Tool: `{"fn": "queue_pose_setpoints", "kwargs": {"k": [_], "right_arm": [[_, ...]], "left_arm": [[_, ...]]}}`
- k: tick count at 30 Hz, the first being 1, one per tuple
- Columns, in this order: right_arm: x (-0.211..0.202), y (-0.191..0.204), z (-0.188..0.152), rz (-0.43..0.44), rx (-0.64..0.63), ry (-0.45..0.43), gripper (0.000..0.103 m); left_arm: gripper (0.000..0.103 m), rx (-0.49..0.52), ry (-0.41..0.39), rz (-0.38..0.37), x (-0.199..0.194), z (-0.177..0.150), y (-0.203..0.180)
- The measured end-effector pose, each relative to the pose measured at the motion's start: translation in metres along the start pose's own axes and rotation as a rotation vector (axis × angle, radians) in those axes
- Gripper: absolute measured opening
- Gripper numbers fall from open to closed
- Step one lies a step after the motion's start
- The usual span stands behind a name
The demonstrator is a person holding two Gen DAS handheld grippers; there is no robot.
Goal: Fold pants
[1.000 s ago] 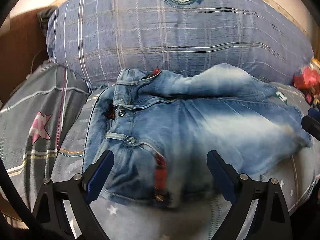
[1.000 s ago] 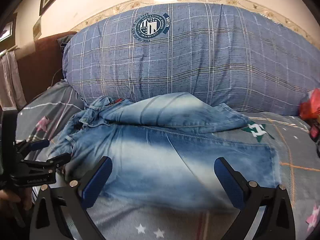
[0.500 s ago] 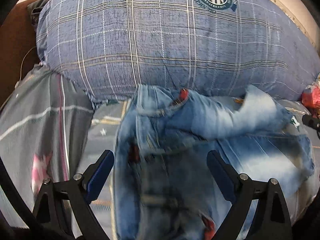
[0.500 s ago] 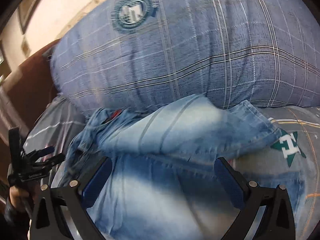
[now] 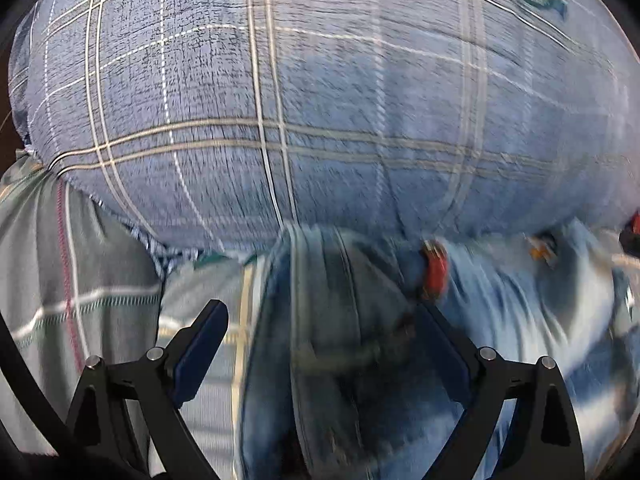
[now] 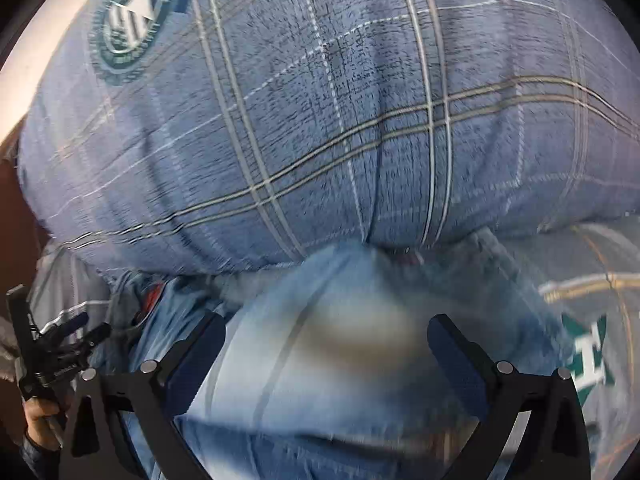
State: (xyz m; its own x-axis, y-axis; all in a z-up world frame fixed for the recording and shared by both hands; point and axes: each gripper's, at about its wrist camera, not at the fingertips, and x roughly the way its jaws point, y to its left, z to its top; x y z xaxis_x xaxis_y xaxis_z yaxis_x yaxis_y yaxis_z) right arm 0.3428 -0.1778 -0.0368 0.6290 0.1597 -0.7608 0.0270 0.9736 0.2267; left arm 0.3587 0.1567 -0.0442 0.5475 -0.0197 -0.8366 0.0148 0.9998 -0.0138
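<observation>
The faded blue jeans (image 5: 352, 344) lie folded on the bed against the big pillow, with a red tag (image 5: 434, 274) near the waistband. My left gripper (image 5: 320, 344) is open and empty, its jaws astride the waistband end. In the right wrist view the jeans (image 6: 340, 344) show as a pale folded leg. My right gripper (image 6: 326, 352) is open and empty, close over that fold. The left gripper also shows in the right wrist view (image 6: 60, 344) at the far left, held in a hand.
A large blue plaid pillow (image 5: 320, 100) fills the back of both views, right behind the jeans. A grey striped blanket (image 5: 60, 280) lies at the left. The grey bedsheet with a green print (image 6: 592, 356) is at the right.
Both grippers have moved forward and down toward the far edge of the jeans by the pillow. The pillow now fills most of each view. Both stay open.
</observation>
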Motion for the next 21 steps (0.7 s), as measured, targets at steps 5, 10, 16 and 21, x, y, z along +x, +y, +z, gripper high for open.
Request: {"fn": "queue_pose_setpoints", "kwargs": {"k": [5, 10, 16, 21], "right_arm": [[0.042, 0.0, 0.025, -0.012, 0.025, 0.09, 0.102], [0.081, -0.013, 0.034, -0.037, 0.085, 0.17, 0.087], [0.094, -0.029, 0.031, -0.034, 0.09, 0.174, 0.033], [0.059, -0.027, 0.047, -0.013, 0.042, 0.006, 0.019]], "left_arm": [[0.094, -0.044, 0.023, 0.003, 0.03, 0.024, 0.005], [0.094, -0.036, 0.081, 0.03, 0.066, 0.031, -0.001], [0.024, -0.064, 0.131, -0.051, 0.087, 0.02, -0.001], [0.018, -0.103, 0.03, -0.083, 0.044, 0.03, 0.015]]}}
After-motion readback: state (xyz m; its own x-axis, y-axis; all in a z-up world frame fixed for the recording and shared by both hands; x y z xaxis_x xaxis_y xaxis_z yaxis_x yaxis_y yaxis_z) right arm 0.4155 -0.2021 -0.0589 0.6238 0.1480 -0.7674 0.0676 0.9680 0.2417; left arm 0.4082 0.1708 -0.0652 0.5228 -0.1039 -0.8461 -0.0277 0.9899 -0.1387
